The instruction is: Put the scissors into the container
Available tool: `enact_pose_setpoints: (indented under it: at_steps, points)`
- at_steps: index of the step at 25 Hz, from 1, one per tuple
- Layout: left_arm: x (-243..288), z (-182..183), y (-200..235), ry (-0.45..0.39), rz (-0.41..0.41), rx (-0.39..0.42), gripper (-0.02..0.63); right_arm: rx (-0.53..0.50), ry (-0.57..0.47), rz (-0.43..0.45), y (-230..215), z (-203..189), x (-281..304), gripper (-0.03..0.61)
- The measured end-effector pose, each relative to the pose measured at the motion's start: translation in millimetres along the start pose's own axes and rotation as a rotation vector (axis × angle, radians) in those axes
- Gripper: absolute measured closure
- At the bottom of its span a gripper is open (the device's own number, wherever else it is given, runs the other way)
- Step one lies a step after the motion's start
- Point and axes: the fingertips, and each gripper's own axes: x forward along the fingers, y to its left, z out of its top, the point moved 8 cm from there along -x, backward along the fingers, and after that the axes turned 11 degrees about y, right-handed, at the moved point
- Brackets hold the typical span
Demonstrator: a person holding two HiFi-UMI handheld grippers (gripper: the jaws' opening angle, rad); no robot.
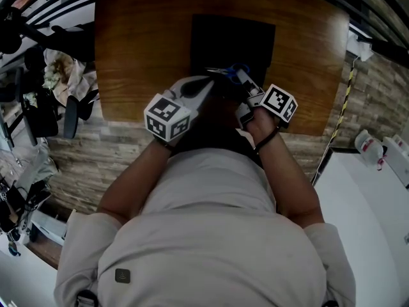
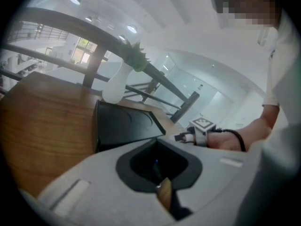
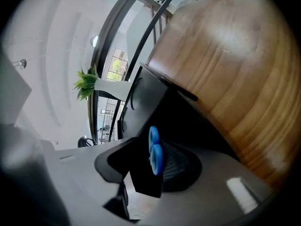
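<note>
The blue-handled scissors [image 1: 230, 73] are seen at the lower edge of the black container [image 1: 217, 40], top centre of the head view, with the blades pointing left. In the right gripper view their loops are found between the jaws of the right gripper [image 3: 160, 178]. The jaws stand partly apart, the loops lie against the textured pad, and no firm squeeze is evident. The left gripper [image 2: 159, 173] is drawn almost together with nothing held, just left of the scissors.

A miss is judged possible. With the scissors so near the container's rim, a loose hold could let them tip over it onto the wooden table [image 1: 140, 50], or a loop could be snagged on a pad at withdrawal. The nearby left gripper could also be struck.

How much of the blades lies over the container floor cannot be made out, since dark steel is lost against black. Whether the scissors rest on that floor is not shown. The white vase [image 2: 115, 86] is cut off at the head view's top edge.
</note>
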Motion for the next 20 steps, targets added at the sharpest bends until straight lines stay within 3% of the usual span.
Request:
enact_pose_setpoints:
  at_steps: [10, 16, 20]
  points:
    - [-1.0, 2.4, -7.2, -0.007, -0.010, 0.007, 0.612, -0.049, 0.011, -0.059, 7.3, 0.9, -7.8, 0.388]
    - [-3.0, 1.7, -14.9, -0.012, -0.017, 0.008, 0.612, -0.127, 0.051, -0.109, 11.3, -0.7, -10.8, 0.304]
    - [-5.1, 3.7, -23.0, -0.030, -0.020, -0.002, 0.612, -0.186, 0.074, -0.169, 15.0, -1.9, -18.3, 0.286]
